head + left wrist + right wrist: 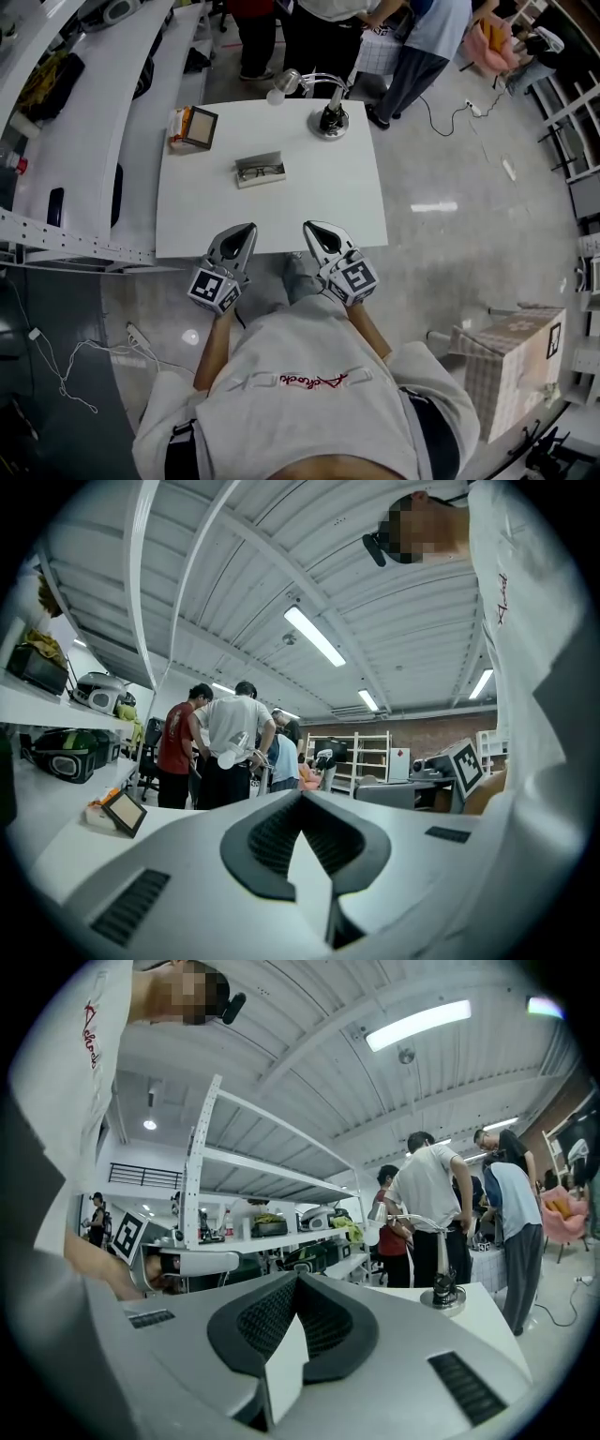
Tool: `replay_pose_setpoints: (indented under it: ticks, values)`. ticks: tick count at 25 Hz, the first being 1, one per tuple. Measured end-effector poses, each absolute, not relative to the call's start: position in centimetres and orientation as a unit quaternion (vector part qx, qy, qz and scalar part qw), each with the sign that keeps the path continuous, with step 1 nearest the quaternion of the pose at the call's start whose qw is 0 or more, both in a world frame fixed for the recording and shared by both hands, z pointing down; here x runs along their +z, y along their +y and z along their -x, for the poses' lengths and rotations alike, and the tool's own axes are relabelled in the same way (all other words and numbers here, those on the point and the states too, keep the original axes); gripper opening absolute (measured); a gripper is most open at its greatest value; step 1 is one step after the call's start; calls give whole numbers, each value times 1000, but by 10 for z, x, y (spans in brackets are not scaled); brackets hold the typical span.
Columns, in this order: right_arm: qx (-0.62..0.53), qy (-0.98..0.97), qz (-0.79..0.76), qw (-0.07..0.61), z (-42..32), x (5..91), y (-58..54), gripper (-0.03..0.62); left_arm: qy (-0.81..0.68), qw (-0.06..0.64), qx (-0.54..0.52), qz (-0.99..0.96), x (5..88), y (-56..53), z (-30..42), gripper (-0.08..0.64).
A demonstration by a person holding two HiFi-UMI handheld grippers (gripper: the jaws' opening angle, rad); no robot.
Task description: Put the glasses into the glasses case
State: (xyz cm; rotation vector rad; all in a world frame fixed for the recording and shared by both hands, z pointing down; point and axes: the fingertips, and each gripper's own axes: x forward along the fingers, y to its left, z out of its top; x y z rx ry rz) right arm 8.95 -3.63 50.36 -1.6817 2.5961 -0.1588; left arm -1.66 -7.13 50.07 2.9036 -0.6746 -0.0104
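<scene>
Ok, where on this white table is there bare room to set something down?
The near half of the table is bare, from the glasses case down to the edge by the left tool and right tool. The right side below the lamp is free too. The far part is crowded: box, case, lamp.

Glasses case (pixel 260 171) mid-tabletop (pixel 347 202). Box (pixel 193 128) at far-left corner, lamp (pixel 329 118) at far edge. Left claw (pixel 248 229) and right claw (pixel 309 227) side by side over near edge.
</scene>
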Motion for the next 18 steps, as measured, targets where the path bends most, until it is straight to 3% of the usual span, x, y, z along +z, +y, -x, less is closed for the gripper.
replay_pose_setpoints:
  ticks: [18]
  values:
    - [-47, 840, 541, 12, -54, 503, 52, 15, -235, 86, -5, -968, 503, 19, 53, 14]
